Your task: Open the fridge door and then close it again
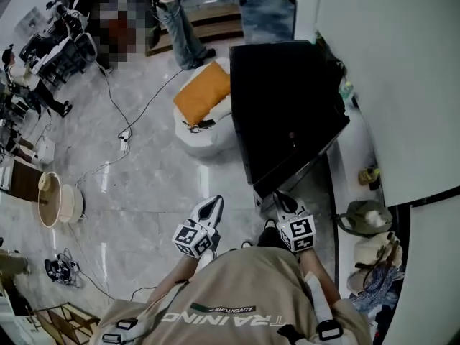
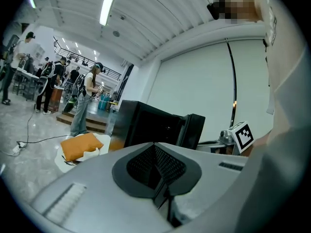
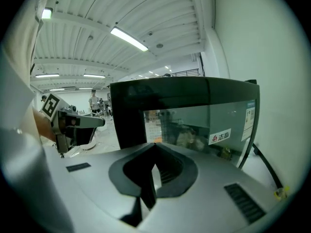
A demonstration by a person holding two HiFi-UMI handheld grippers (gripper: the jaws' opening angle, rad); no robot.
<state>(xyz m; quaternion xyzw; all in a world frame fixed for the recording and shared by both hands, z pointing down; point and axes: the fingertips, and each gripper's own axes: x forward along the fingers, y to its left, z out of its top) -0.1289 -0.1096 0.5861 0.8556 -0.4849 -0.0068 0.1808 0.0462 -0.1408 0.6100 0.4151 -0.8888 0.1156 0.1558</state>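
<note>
A small black fridge (image 1: pixel 287 106) stands on the floor against the white wall. Its glass door (image 3: pixel 204 125) with a red-and-white sticker fills the right gripper view. I cannot tell whether the door sits fully closed. My right gripper (image 1: pixel 284 203) is shut and empty, just short of the fridge's near corner. Also shut and empty, my left gripper (image 1: pixel 210 210) hangs over the marble floor to the left of the fridge. In the left gripper view the fridge (image 2: pixel 155 125) lies ahead, apart from the jaws, with the right gripper's marker cube (image 2: pixel 243 135) beside it.
A white pouf with an orange cushion (image 1: pixel 205 95) sits left of the fridge. Cables (image 1: pixel 122 139) run across the floor. Bags (image 1: pixel 370 225) lie along the wall at right. A person (image 1: pixel 176 20) stands by steps at the back; round wooden items (image 1: pixel 57 200) lie at left.
</note>
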